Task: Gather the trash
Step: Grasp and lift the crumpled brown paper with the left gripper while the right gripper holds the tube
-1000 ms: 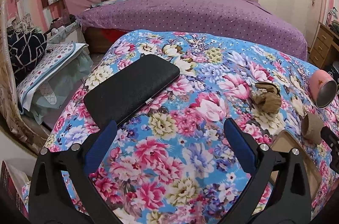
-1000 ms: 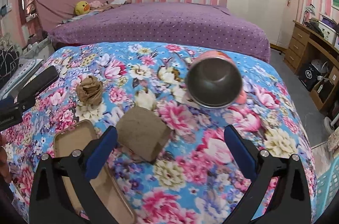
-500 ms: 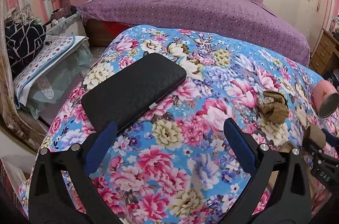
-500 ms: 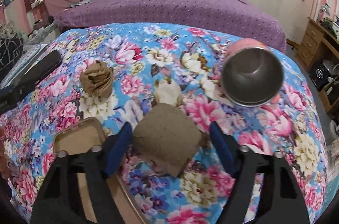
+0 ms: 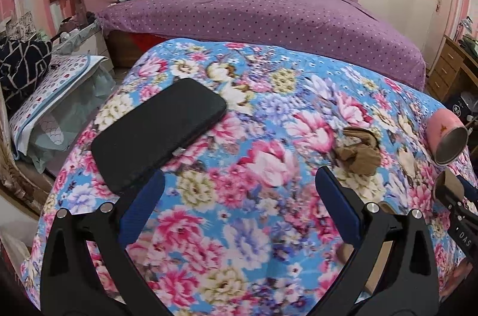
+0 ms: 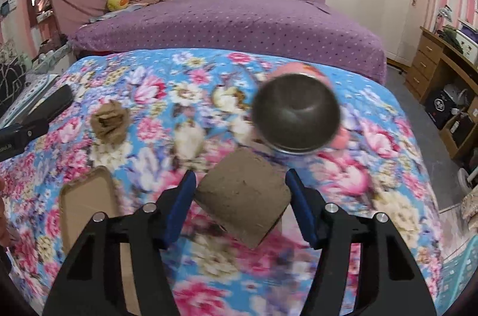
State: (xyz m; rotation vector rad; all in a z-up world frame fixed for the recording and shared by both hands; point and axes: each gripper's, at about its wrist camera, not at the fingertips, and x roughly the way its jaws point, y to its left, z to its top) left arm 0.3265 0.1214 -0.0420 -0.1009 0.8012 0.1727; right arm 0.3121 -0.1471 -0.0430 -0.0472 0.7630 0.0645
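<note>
My right gripper [image 6: 240,190] is shut on a brown cardboard piece [image 6: 243,201], held between the blue pads just above the floral cloth. A crumpled brown paper wad [image 6: 110,122] lies to the left on the cloth; it also shows in the left wrist view [image 5: 360,154]. A flat brown cardboard tray [image 6: 86,199] lies at lower left. My left gripper [image 5: 239,190] is open and empty over the floral cloth, left of the wad. The right gripper's body shows at the right edge of the left wrist view [image 5: 457,211].
A pink metal cup [image 6: 295,116] lies on its side just behind the held cardboard, also seen in the left wrist view [image 5: 446,136]. A black case [image 5: 158,133] lies on the cloth at left. A purple bed [image 5: 269,17] is behind. A wooden desk [image 6: 442,71] stands at right.
My right gripper moved forward and closed on the cardboard piece, then lifted it slightly. My left gripper drifted a little; it stays open.
</note>
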